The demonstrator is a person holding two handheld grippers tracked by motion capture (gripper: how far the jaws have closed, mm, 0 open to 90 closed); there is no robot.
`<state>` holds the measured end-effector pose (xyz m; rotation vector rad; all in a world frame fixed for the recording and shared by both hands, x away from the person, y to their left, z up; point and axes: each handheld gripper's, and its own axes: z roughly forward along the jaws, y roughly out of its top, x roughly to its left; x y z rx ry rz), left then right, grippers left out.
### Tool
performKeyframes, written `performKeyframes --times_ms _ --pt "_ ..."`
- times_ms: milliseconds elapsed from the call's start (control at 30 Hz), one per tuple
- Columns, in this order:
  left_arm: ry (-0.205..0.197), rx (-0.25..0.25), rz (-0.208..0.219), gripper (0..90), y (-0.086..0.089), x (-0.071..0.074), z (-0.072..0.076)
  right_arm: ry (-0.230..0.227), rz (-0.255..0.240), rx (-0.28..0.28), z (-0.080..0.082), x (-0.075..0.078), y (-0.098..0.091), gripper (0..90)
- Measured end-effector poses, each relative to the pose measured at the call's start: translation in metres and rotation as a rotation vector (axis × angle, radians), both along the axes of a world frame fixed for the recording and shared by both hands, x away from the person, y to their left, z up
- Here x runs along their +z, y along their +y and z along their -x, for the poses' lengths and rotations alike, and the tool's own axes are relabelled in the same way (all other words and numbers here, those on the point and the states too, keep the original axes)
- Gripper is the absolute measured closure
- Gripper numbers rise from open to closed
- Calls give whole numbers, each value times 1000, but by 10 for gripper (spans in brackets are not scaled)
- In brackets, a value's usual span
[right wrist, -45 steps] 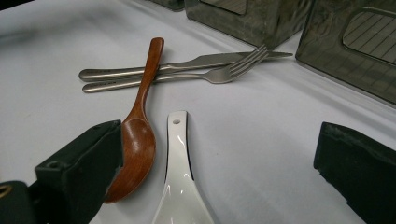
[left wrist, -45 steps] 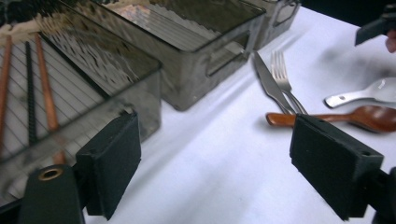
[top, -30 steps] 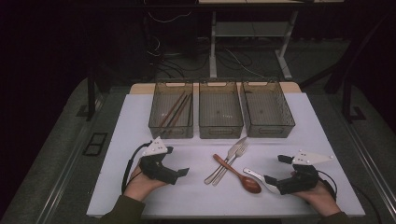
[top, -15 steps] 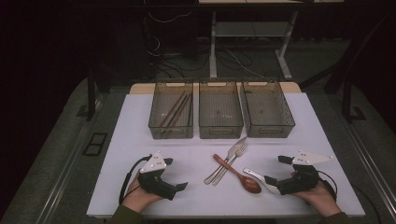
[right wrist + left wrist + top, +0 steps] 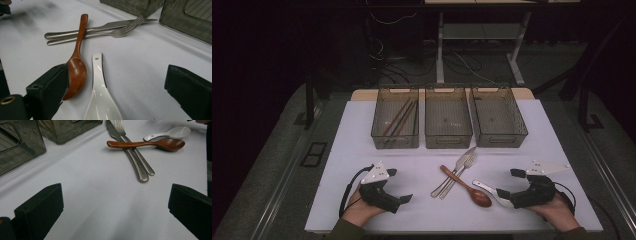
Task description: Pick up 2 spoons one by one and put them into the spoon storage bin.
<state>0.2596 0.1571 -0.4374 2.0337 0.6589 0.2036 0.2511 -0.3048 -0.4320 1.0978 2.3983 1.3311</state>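
A wooden spoon [image 5: 464,186] lies across a steel knife [image 5: 451,176] and fork [image 5: 460,172] in the middle of the white table [image 5: 357,145]. A white ceramic spoon [image 5: 488,192] lies beside its bowl. My left gripper [image 5: 400,185] rests open near the front edge, left of the cutlery, with nothing between its jaws. My right gripper [image 5: 508,182] is open around the white spoon's bowl end. In the right gripper view the white spoon [image 5: 100,100] runs between the jaws and the wooden spoon [image 5: 77,65] touches the left jaw. The left gripper view shows the wooden spoon [image 5: 145,144] ahead.
Three dark mesh baskets stand in a row at the back. The left basket [image 5: 379,131] holds several chopsticks [image 5: 399,117]; the middle basket [image 5: 448,137] and the right basket [image 5: 499,139] look bare. Bare tabletop lies between the baskets and both grippers.
My left gripper has drawn back toward the front edge of the table and stays open. The right gripper and the cutlery have not moved.
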Motion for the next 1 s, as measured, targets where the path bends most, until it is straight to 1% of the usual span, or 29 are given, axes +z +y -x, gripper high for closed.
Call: performKeyframes --times_ms 33,67,100,133,200,233,300,333,400,500,533,633,667,733,767,833,1000 --pt "0 0 0 0 0 0 0 5 3 -2 0 0 -1 90" --pt "0 2 2 0 0 0 0 9 5 -3 1 1 -2 146" --pt "-1 3 3 0 1 0 0 9 0 5 3 2 -3 182" --pt "1 2 2 0 1 0 0 15 1 20 5 3 -4 241" --pt "4 0 0 0 1 0 0 18 6 29 8 4 -4 303" --pt "5 1 2 0 1 0 0 30 3 33 9 4 -4 338" --pt "6 2 3 0 0 -1 0 37 12 37 10 4 -3 408" --pt "5 0 0 0 0 -1 0 45 11 48 10 4 -2 449" --pt "6 -1 1 0 0 -1 0 46 18 66 10 4 -2 508" --pt "6 1 1 0 0 -1 1 63 19 86 12 3 0 606" --pt "6 1 2 0 0 -1 1 77 22 99 13 3 1 635" --pt "8 1 1 0 1 -1 0 95 36 118 17 2 6 705" --pt "8 0 1 0 1 -1 0 88 47 119 18 2 7 712" --pt "9 0 2 0 1 -1 0 77 61 112 18 3 7 686" --pt "9 0 2 0 1 -1 0 78 59 101 17 3 6 687" --pt "10 -2 1 0 1 -1 0 78 63 96 17 3 4 692" --pt "8 -1 3 0 1 -1 0 78 72 73 16 2 1 630"
